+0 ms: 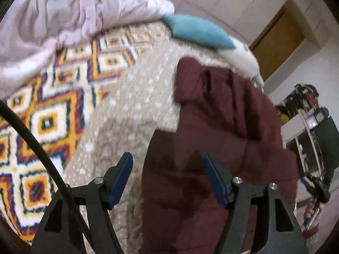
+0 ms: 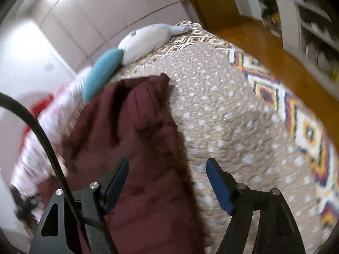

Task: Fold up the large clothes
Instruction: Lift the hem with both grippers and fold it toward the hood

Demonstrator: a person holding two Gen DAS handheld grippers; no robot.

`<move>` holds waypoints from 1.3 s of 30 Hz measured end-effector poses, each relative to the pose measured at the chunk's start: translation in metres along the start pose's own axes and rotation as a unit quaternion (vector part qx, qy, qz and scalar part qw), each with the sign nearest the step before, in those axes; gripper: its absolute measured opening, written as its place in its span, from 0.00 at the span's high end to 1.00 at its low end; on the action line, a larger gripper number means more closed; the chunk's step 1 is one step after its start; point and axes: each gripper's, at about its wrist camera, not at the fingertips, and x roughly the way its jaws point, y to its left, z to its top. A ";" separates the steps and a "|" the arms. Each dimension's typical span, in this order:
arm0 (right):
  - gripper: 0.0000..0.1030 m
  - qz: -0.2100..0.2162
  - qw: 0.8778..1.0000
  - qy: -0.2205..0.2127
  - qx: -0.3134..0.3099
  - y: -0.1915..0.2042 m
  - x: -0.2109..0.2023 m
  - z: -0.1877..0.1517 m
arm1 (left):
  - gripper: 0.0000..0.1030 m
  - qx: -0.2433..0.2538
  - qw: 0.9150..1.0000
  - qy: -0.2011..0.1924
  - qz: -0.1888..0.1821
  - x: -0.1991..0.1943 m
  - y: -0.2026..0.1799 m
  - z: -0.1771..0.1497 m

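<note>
A maroon quilted jacket (image 1: 222,127) lies folded lengthwise on a beige dotted blanket (image 1: 131,110) spread over the bed. My left gripper (image 1: 166,155) hovers open over the jacket's near left edge; nothing is between its blue pads. In the right wrist view the same jacket (image 2: 144,131) runs away from me. My right gripper (image 2: 167,160) stands open above its near right edge, with the left pad over the jacket and the right pad over the blanket (image 2: 233,116). Neither gripper holds cloth.
A patterned orange and white cover (image 1: 48,122) lies under the blanket. Pink floral bedding (image 1: 63,17) is heaped at the far side, beside a teal cushion (image 1: 199,31) and a white plush toy (image 2: 146,40). White wardrobe doors, a wooden door and cluttered shelves (image 1: 307,127) stand beyond.
</note>
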 end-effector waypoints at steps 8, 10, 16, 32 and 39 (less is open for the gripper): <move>0.23 -0.008 0.999 0.025 -0.041 0.019 0.050 0.006 | 0.32 -0.017 0.994 0.064 -0.091 0.047 0.012 0.001; 0.23 -0.005 0.998 0.033 -0.056 0.030 0.065 0.007 | 0.30 -0.008 0.993 0.064 -0.104 0.051 0.006 0.002; 0.43 -0.048 0.991 0.041 -0.117 0.057 0.087 -0.004 | 0.33 0.033 0.992 0.051 -0.110 0.048 -0.018 -0.001; 0.82 -0.057 0.982 -0.097 -0.149 0.092 -0.070 0.011 | 0.78 0.085 0.990 -0.116 -0.017 -0.093 -0.095 0.016; 0.82 -0.053 0.982 -0.146 -0.105 0.114 -0.094 0.110 | 0.77 0.111 0.979 -0.161 0.053 -0.095 -0.168 0.133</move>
